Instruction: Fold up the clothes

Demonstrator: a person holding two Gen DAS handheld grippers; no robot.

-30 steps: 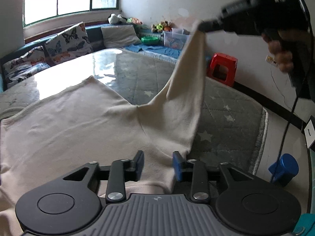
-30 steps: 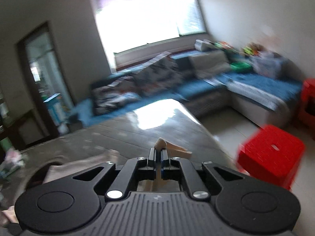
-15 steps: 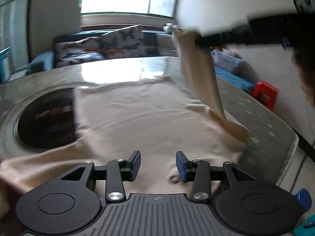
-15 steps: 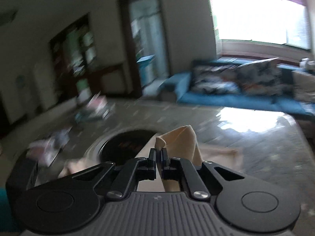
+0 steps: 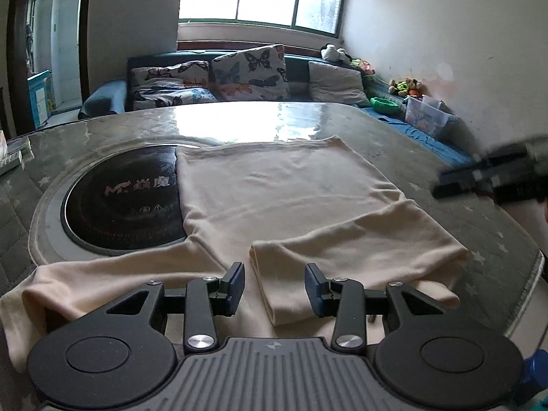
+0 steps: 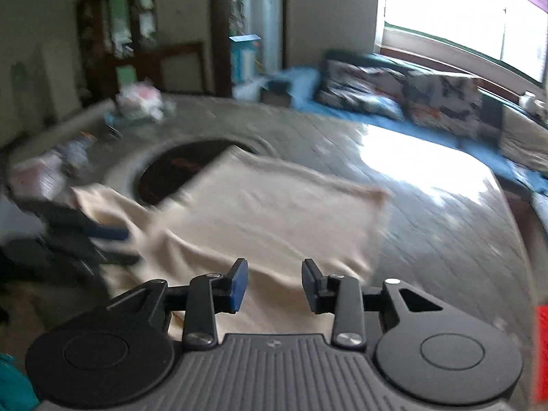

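A cream long-sleeved shirt point(image 5: 281, 191) lies spread flat on the quilted grey table point(image 5: 445, 157). One sleeve point(image 5: 349, 243) is folded across its body, the cuff end nearest me. My left gripper point(image 5: 274, 287) hovers open just over that cuff, and its pads are not pressing on it. The right gripper point(image 5: 479, 178) shows blurred at the right edge of the left wrist view. In the right wrist view my right gripper point(image 6: 274, 286) has its jaws opening over the shirt point(image 6: 260, 215), with nothing pinched. The left gripper point(image 6: 102, 236) is a dark blur on the left there.
A round black hob point(image 5: 120, 198) is set into the table, partly under the shirt's left edge. A sofa with butterfly cushions point(image 5: 246, 72) stands behind the table. Loose clutter point(image 6: 137, 102) sits at the table's far side. A red stool point(image 6: 541, 352) is beyond the table's right rim.
The right gripper carried the lifted sleeve across the shirt and released it; the sleeve now lies folded on the body. Both views swung left toward the hob.
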